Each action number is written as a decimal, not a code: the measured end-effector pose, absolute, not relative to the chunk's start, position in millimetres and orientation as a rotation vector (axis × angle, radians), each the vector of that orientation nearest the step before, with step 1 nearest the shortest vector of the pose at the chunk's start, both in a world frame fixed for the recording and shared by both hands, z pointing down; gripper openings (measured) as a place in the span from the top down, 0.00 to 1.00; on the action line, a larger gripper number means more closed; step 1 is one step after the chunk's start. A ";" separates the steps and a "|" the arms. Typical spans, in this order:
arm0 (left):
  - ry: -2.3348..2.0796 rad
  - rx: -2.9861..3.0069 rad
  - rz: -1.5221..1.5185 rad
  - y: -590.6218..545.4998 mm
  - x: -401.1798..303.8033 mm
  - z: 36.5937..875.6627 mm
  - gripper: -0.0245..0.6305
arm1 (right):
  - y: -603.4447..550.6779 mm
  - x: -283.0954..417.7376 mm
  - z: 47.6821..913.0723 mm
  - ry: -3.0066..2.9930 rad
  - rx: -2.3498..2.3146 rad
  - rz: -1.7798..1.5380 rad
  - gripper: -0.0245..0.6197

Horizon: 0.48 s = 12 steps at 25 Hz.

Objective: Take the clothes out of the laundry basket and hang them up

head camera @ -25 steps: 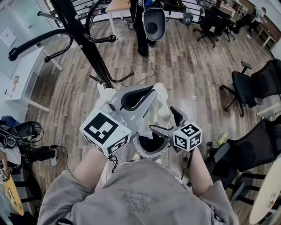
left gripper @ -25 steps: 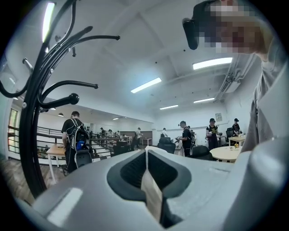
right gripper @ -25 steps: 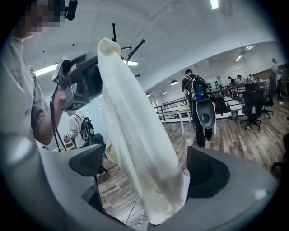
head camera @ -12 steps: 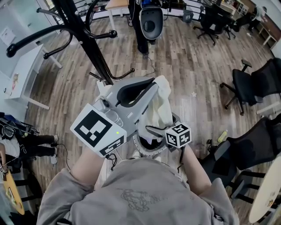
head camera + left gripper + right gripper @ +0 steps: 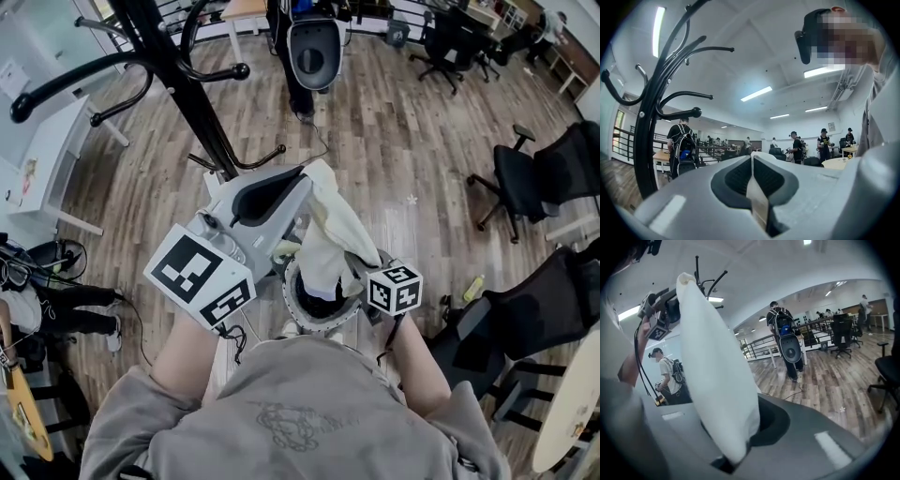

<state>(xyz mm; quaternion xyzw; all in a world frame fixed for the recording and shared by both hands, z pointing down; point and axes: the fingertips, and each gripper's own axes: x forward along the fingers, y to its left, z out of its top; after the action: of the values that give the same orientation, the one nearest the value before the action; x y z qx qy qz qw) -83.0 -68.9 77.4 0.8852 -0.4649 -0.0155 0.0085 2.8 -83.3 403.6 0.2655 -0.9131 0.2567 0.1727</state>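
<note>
Stretching a white cloth (image 5: 328, 234) between both tools, the person stood directly over the laundry basket (image 5: 292, 309), which sat on the wooden floor (image 5: 403, 159) at the person's feet. The left hand-held gripper (image 5: 306, 180) was held high above the basket on its far side, jaws pressed together on the cloth's top edge. Its own view showed only a thin strip of fabric (image 5: 757, 201) pinched in the seam between them. The right hand-held gripper (image 5: 350, 271) sat lower, just over the basket's right rim, and was clamped on the cloth's lower part, the fabric (image 5: 717, 371) rising out of its jaws toward the left one. Gripping at two points likely served to draw the piece out full length and clear of the basket, so it would not bunch or drag. Beyond the basket, to its far left, rose the black coat stand (image 5: 183, 84), the hooks in view bare; that seemed the place meant for hanging. Whether the cloth's lowest end touched anything inside the basket could not be told. The lift looked nearly done, with the carry to a hook next.
</note>
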 end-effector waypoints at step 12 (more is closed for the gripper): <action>-1.647 2.527 0.067 -61.9 -151.5 150.6 0.94 | -121.5 57.8 320.2 -2.759 1.003 0.967 0.89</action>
<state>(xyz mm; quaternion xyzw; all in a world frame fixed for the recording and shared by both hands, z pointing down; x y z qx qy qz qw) -151.5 -61.9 150.6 0.8359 -0.5449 0.0221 0.0620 57.8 -121.5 320.2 0.3243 -0.8924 0.3129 0.0251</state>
